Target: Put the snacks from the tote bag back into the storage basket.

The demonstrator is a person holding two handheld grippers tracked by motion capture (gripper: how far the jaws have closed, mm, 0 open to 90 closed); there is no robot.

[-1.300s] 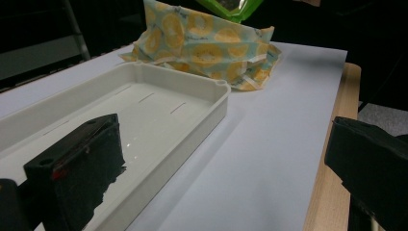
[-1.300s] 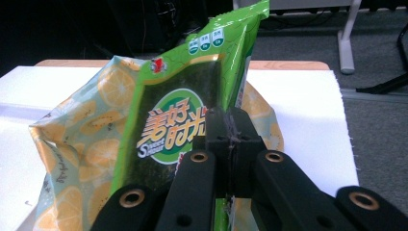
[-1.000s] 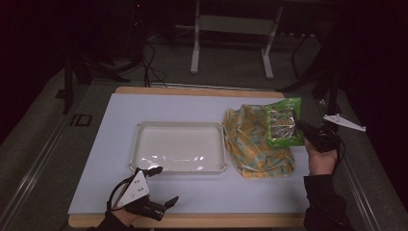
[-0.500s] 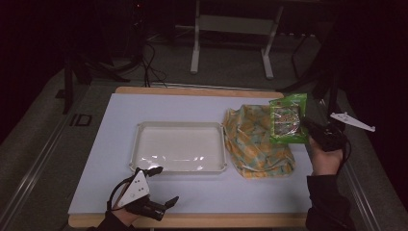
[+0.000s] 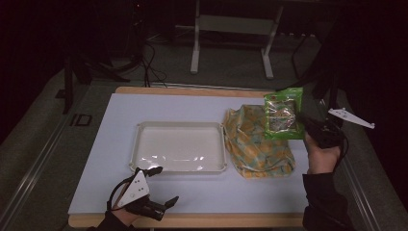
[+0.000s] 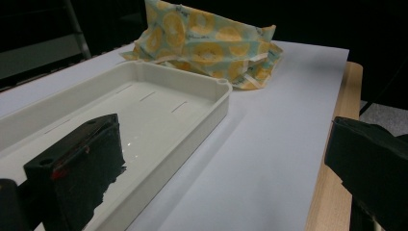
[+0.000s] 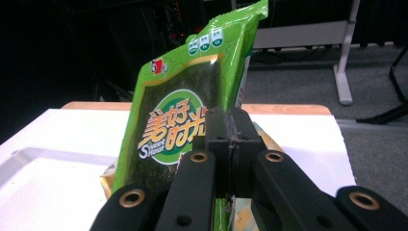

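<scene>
Snack pack (image 5: 283, 115) clamped in right gripper (image 5: 308, 126), jaws tight, right of frame above bag (image 5: 255, 142). Left gripper (image 5: 163, 205) jaws wide, holding nothing, lower left; tray (image 5: 144, 129) centre.

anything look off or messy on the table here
Nothing spilled or damaged. The yellow-patterned bag lies slumped and crumpled beside the white tray, which looks normal for soft packaging. The right gripper holds the green snack packet upright above it.

We've got open mat (image 5: 192, 192) in front of the tray (image 5: 179, 147); the yellow patterned bag (image 5: 255, 142) crowds its right side, maybe touching, hard to tell.
</scene>
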